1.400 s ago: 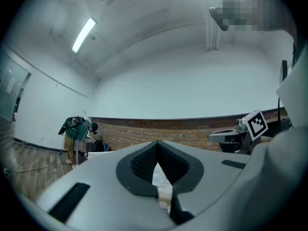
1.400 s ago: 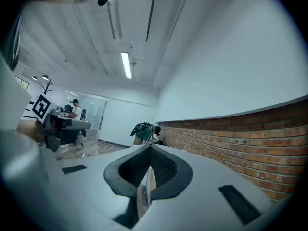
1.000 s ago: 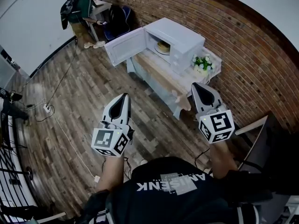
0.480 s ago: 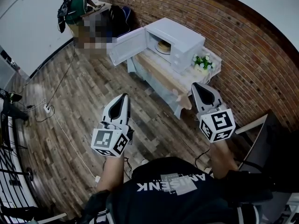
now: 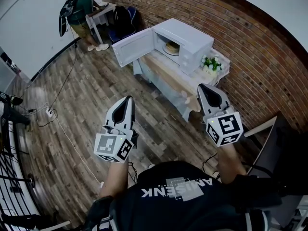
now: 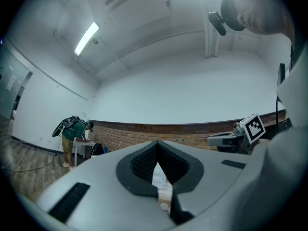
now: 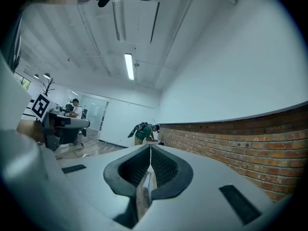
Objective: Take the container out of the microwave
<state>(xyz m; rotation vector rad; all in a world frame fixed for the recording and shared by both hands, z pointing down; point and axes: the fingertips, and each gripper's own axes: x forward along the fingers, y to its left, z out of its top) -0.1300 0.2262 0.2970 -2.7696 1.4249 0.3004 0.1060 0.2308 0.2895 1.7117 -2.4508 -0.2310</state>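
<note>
Grey left tongs [image 5: 127, 101] and right tongs [image 5: 206, 90] are both pressed together and empty, well apart from the open white microwave [image 5: 190, 35], round tan container [image 5: 171, 47] inside. Arriving shut, they could shove it deeper or clip the door [image 5: 131, 48]. Pale wooden desk [image 5: 163, 76], plank floor [image 5: 86, 95], brick wall [image 5: 250, 47].

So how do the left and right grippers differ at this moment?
In the head view the left gripper shows against bare wooden floor, while the right gripper has its tip by the near end of the table. The left gripper leans towards the picture's right, the right gripper towards its left. Shared: both have jaws shut on nothing, and both are well short of the open microwave with the container inside.
</note>
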